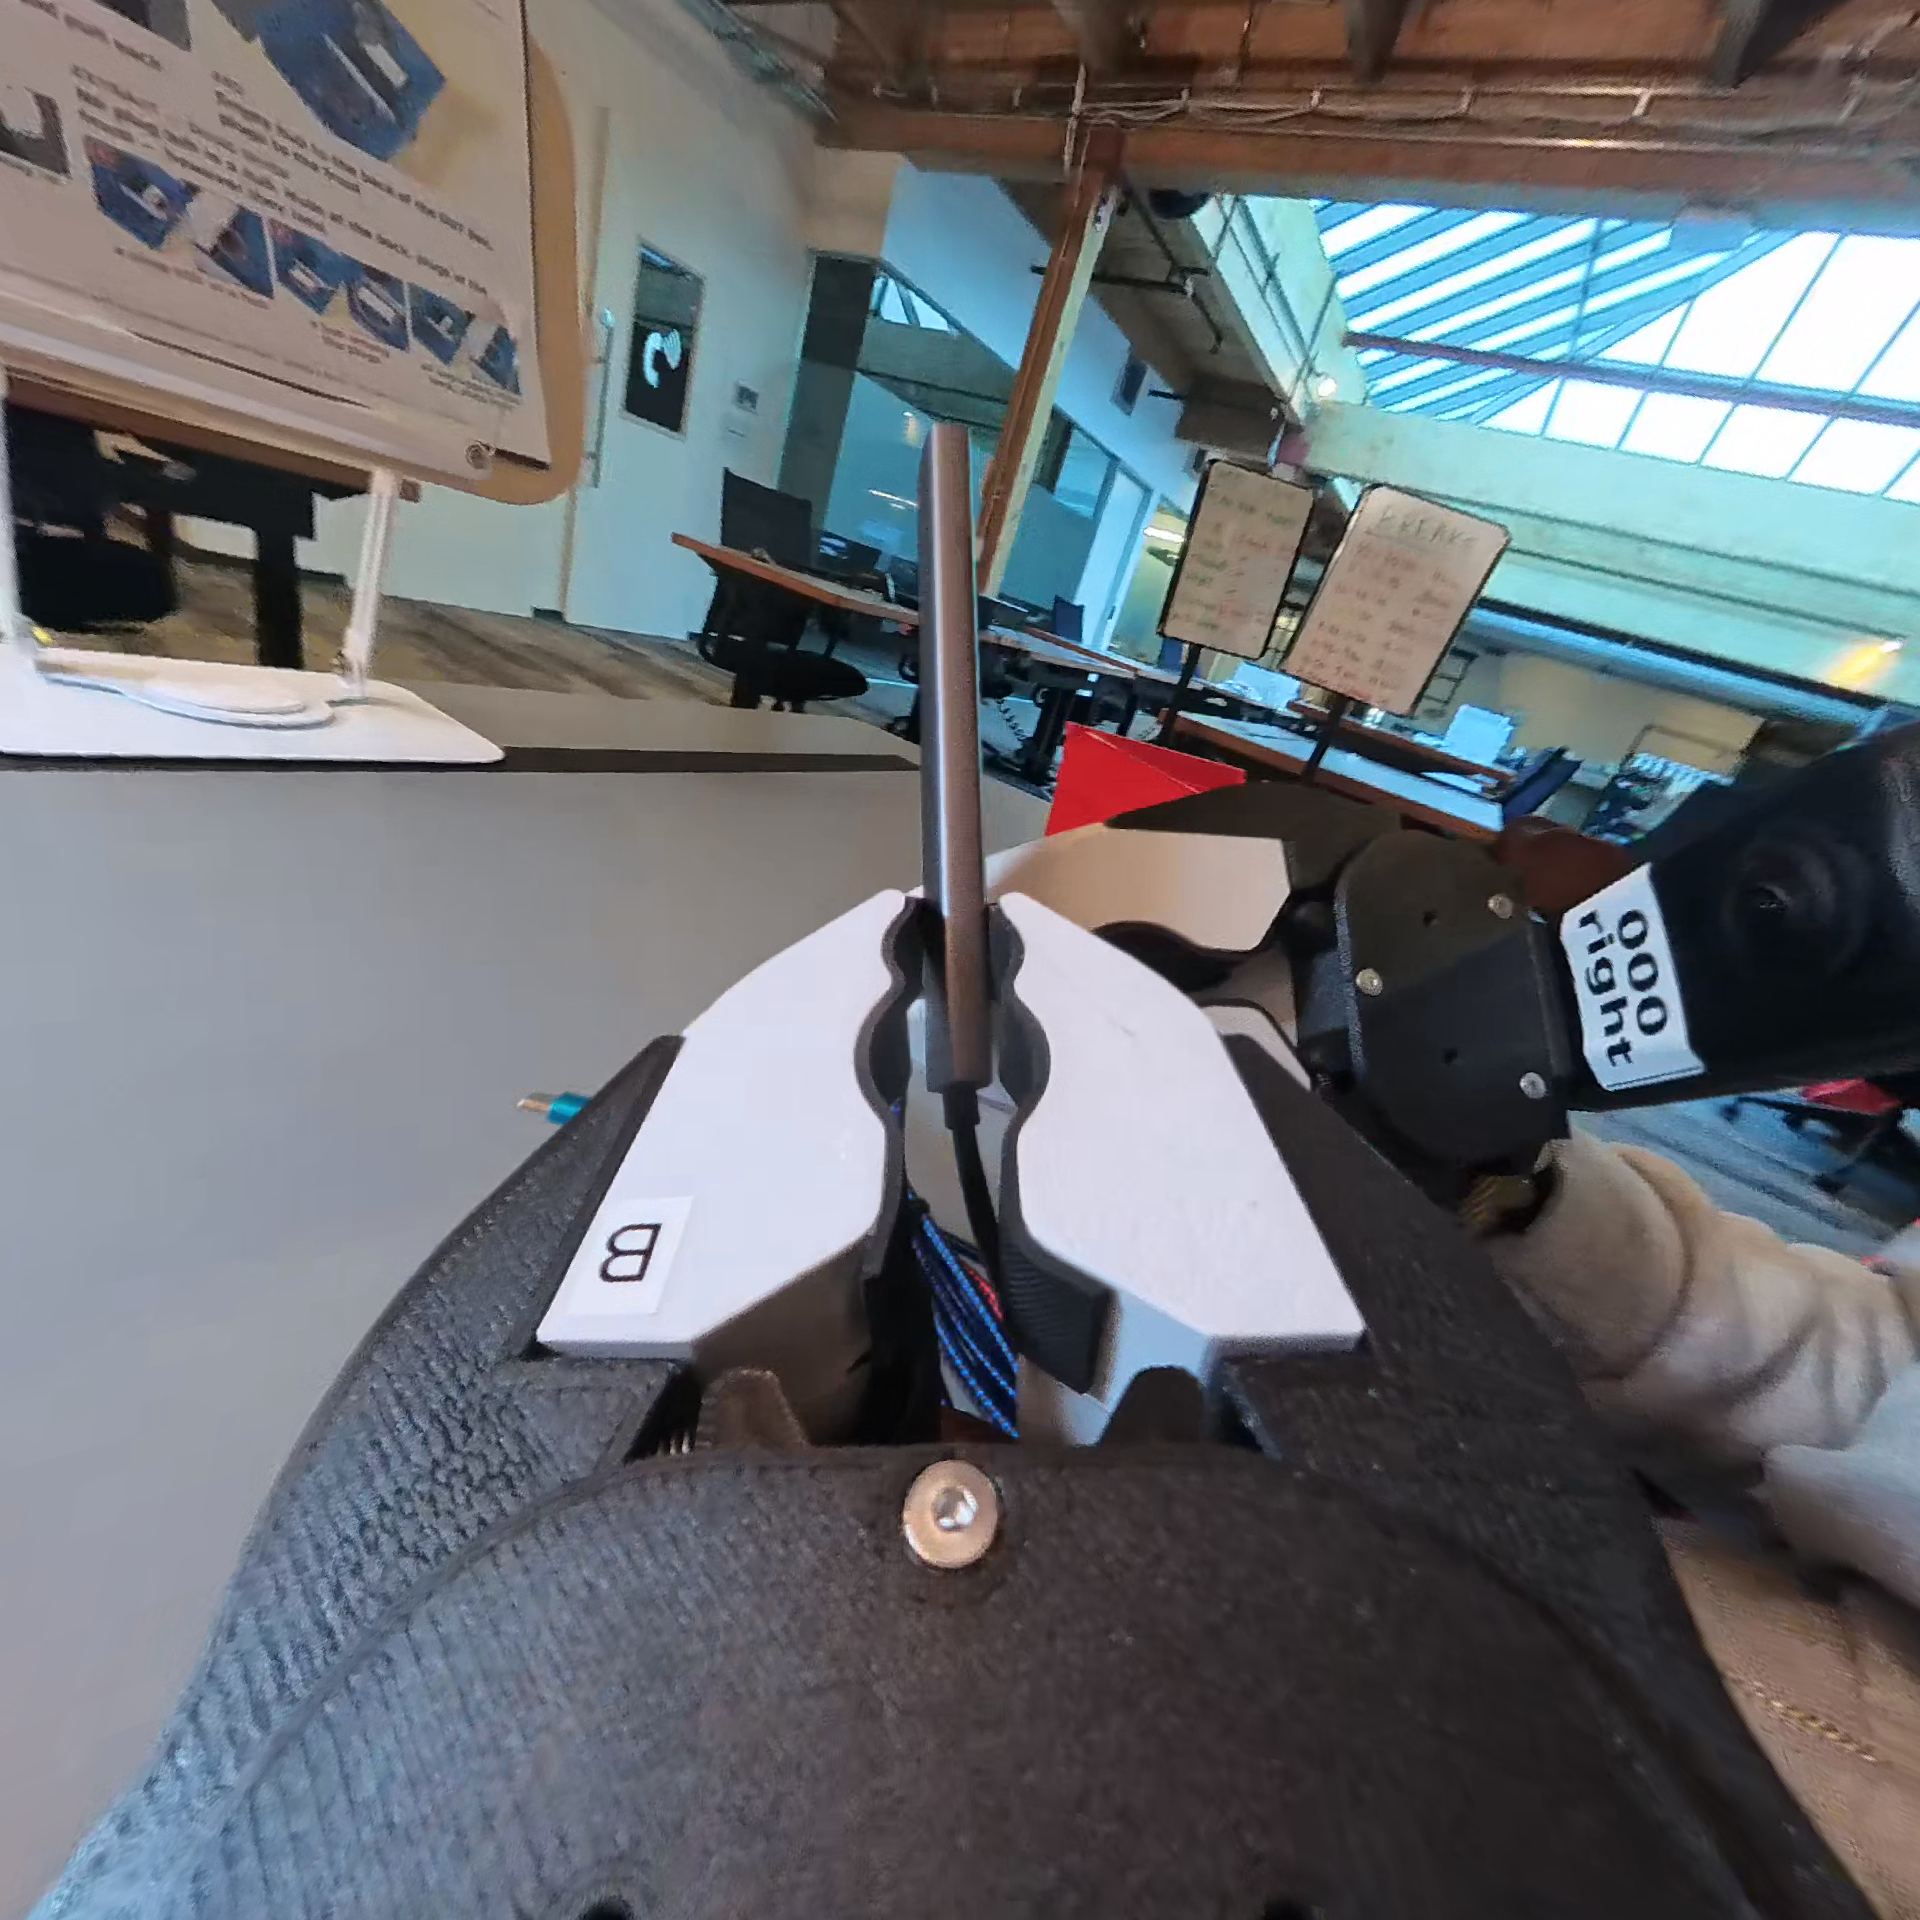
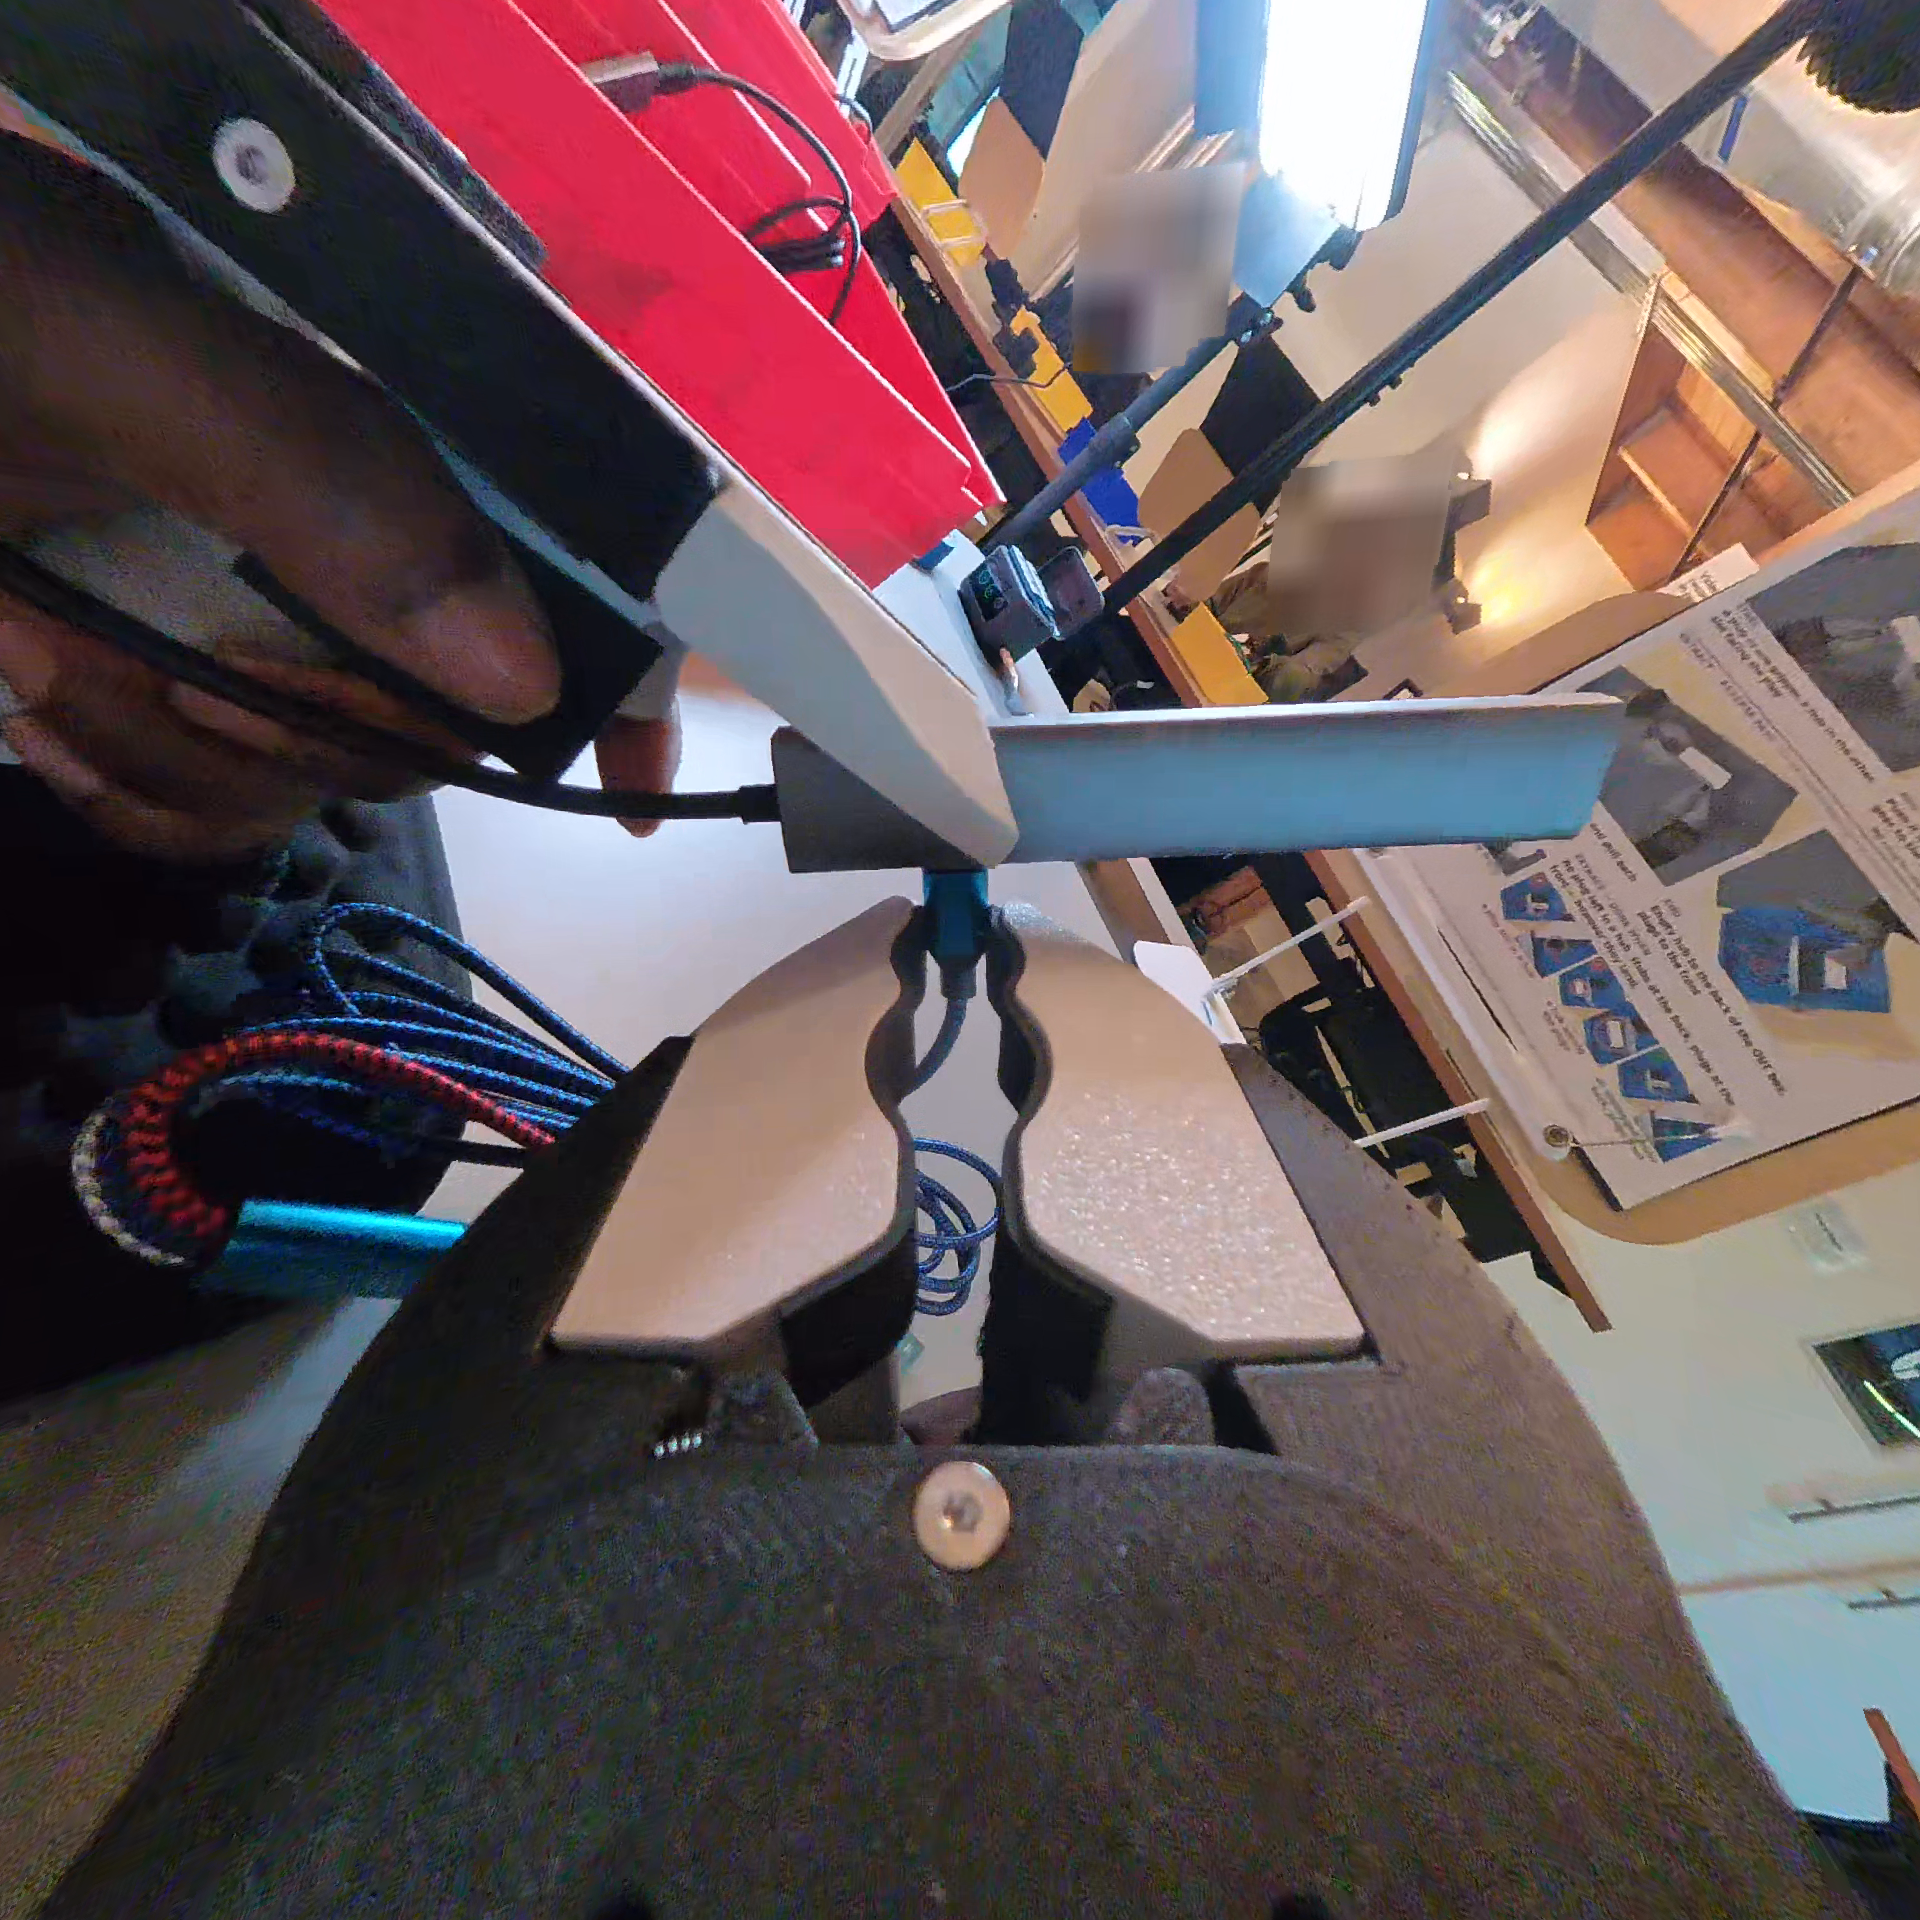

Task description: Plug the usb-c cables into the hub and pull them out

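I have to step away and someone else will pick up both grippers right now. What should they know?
Left hand-held gripper: shut on the grey hub, held edge-up off the table.
Right hand-held gripper: shut on a blue usb-c plug, which meets the hub's long edge; whether it is fully seated cannot be told.
Another blue plug lies loose on the table; more braided cables hang bundled by the left hand.
Left: pull this plug out, then plug and pull the other cables.
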